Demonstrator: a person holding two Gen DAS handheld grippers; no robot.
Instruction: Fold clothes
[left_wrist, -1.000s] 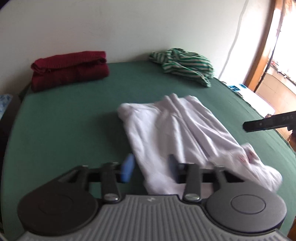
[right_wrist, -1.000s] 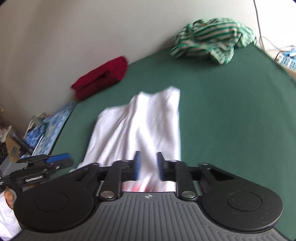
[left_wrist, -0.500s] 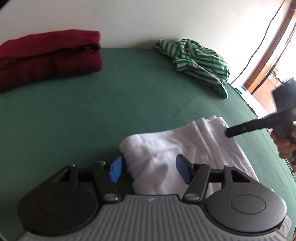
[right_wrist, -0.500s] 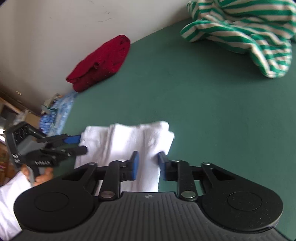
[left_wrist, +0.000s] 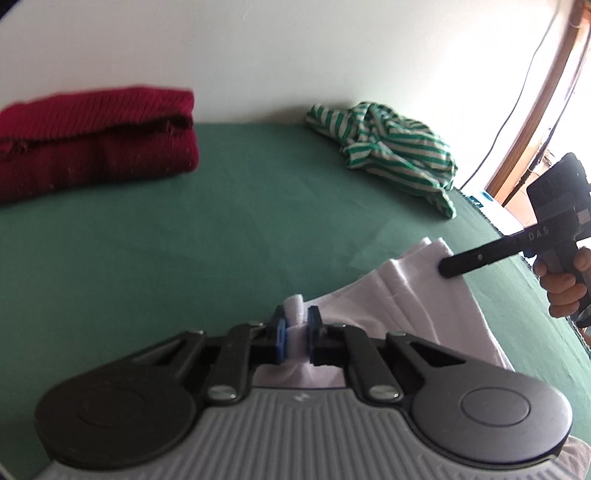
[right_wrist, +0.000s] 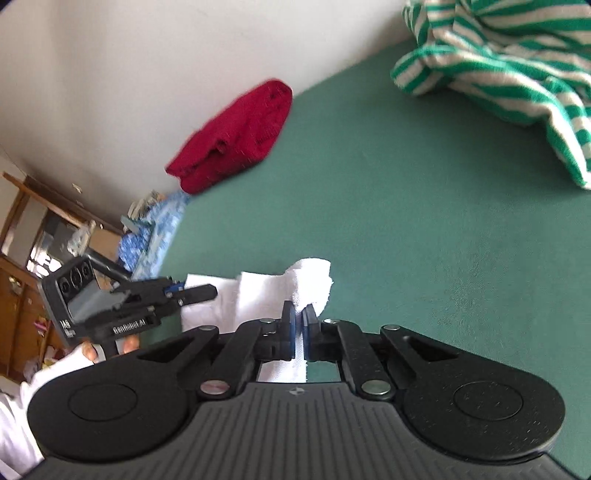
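A white garment lies folded on the green table. My left gripper is shut on its near-left corner, and a tuft of white cloth sticks up between the blue pads. In the right wrist view my right gripper is shut on the other corner of the white garment, with bunched cloth just past the tips. Each gripper shows in the other's view: the right gripper at the far edge of the cloth, the left gripper at its left edge, each held by a hand.
A folded red sweater sits at the back left by the wall. A crumpled green-and-white striped garment lies at the back right. Bare green surface stretches between them. Off the table's left side are a blue patterned cloth and wooden furniture.
Both grippers carried the garment's end forward and over, folding it shorter, then held still. The left jaws went from wide open to shut on the cloth. The right jaws closed fully too.
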